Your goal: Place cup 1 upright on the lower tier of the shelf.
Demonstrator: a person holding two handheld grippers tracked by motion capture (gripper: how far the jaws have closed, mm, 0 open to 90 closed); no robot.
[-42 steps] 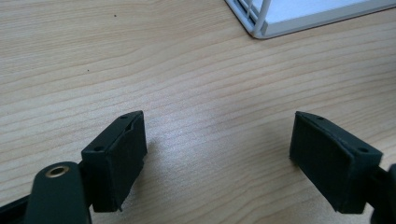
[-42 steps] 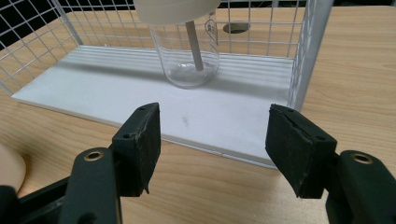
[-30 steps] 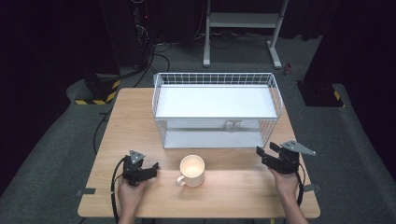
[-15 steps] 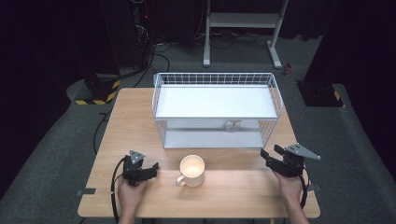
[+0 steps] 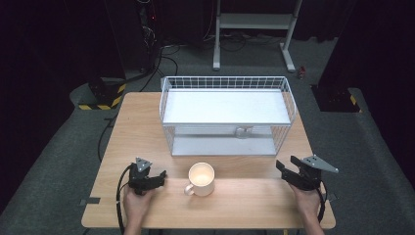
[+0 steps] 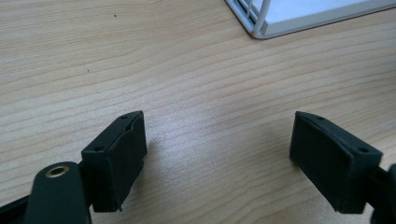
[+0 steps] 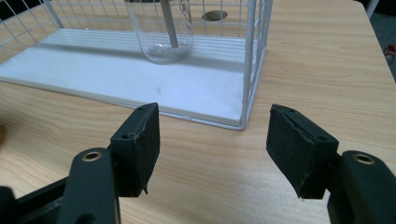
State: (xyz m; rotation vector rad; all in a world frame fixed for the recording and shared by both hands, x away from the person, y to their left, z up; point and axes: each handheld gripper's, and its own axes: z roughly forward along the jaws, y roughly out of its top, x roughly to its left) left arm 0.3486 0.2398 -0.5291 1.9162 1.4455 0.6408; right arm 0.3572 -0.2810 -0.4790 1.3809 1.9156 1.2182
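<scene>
A cream mug (image 5: 201, 179) sits upright on my wooden counter (image 5: 244, 200), near the front edge and about midway between my two hands, with its handle turned toward the near-left. It is touched by nothing.

Just behind the mug stands a white wire rack (image 5: 227, 115) with a flat white upper shelf and a lower white tray. In the right gripper view I can see a clear glass vessel (image 7: 159, 30) standing on that lower tray (image 7: 116, 79), behind the wire grid, with a pale rod or straw leaning inside it.

My left hand-held gripper (image 5: 147, 178) rests low over the counter to the left of the mug, apart from it. In the left gripper view its jaws are spread wide over bare wood (image 6: 196, 93), and a corner of the rack (image 6: 261, 28) shows at the top.

My right hand-held gripper (image 5: 298, 172) is well to the right of the mug, near the counter's right edge, with its grey three-cornered plate (image 5: 320, 164) on top. Its jaws are also spread wide, nothing between them, facing the rack's front right corner post (image 7: 249, 65).

A black cable (image 5: 119, 196) loops from the left gripper past my hand.
</scene>
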